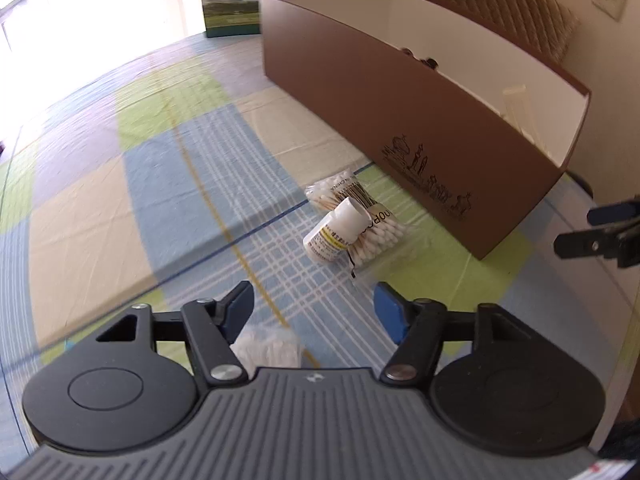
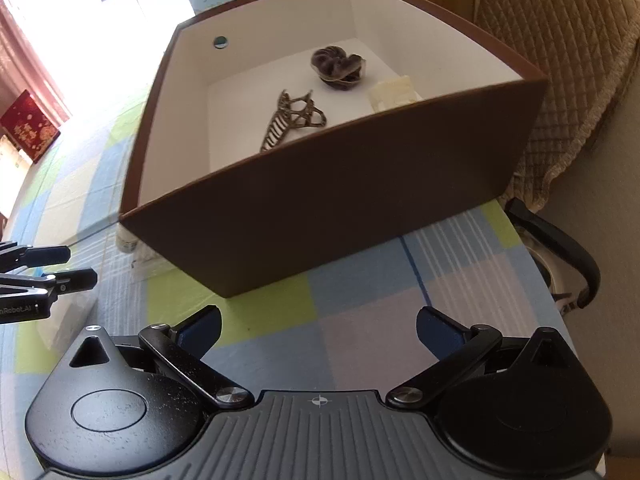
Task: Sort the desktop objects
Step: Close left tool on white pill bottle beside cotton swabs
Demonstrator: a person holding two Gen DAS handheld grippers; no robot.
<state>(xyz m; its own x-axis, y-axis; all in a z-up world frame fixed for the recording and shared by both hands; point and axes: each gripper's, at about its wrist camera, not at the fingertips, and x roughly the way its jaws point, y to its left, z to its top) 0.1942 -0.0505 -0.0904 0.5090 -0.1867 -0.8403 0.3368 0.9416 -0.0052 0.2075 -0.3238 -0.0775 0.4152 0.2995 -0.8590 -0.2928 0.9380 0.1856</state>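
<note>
— Looking over what's ahead of my tongs, biggest first: the brown box (image 2: pixel 328 208) stands straight in front of my right tongs (image 2: pixel 318 332), which are spread wide and hold nothing. It's stiff card, probably light; I'd judge it stays put as the bin.

— And what's left to sort?

— Ahead of my left tongs (image 1: pixel 314 312), also wide and empty, a pack of cotton swabs (image 1: pixel 380 236) lies on the counter (image 1: pixel 100 208) just beside the box's long wall. The clear wrap looks slippery and soft, so I'd pinch across its narrow width, not the loose film.

— Anything on it?

— A small white bottle (image 1: pixel 336 228) lies tipped against the pack, touching it. Light, rigid, round, so likely to roll; I'd close on the labelled body, not the cap.

— Closest in?

— Something white and soft (image 1: pixel 268 346) sits under my left tongs; I can't tell what it is.
</note>
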